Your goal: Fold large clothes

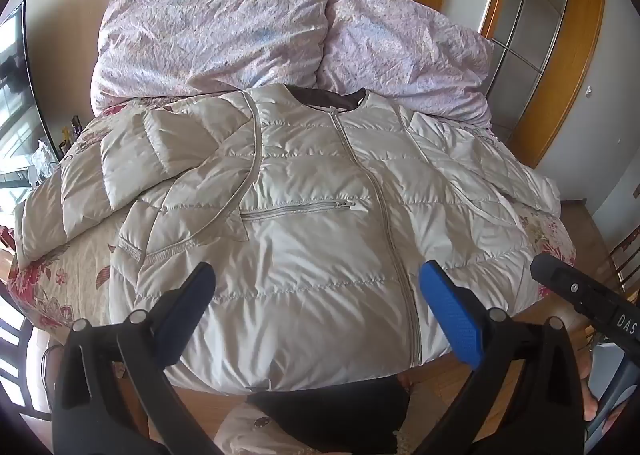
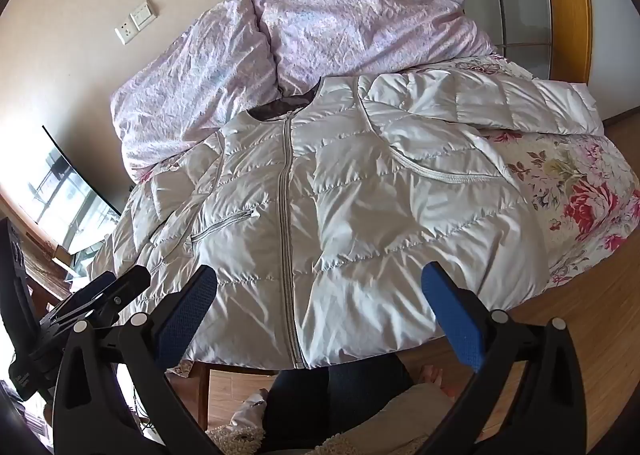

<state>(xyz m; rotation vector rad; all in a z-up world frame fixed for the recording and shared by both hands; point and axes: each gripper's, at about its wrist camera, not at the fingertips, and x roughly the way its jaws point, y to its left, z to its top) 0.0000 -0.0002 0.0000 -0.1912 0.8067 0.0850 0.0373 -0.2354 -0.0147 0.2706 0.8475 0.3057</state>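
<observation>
Bedroom with a beige wall, a wooden door frame and wood flooring; a bed (image 1: 80, 255) under a floral coverlet carries everything shown. At its head edge lies a bunched lilac duvet (image 1: 248, 27), pushed back, presumably to free the near part of the bed as a folding surface.

Left to right in the left wrist view: a dark screen (image 1: 16, 103) leans by the wall beyond the bed's left edge. The left sleeve (image 1: 132, 159) of the pale quilted jacket (image 1: 320, 223) runs out toward the left edge, its upper part creased over the shoulder. The jacket lies face up, zip (image 1: 384, 195) closed and running from the collar near the duvet to the hem, which overhangs the bed's foot edge. A zipped chest pocket (image 1: 296, 209) sits just left of the zip. The right sleeve (image 2: 500, 99) stretches toward the bed's right edge.

The left tool (image 1: 316, 311) hovers over the hem with its blue pads wide apart and nothing between them. The right tool (image 2: 320, 315) hangs beside it, also over the hem, likewise spread wide and empty. Both tilt downward toward the garment; neither visibly touches cloth.

Judgement: the jacket is spread flat and zipped so that it folds symmetrically; no fold is made yet. The sleeves, lying outward, probably need bringing across the body first. The slick, puffy shell may slide or spring back when released.
</observation>
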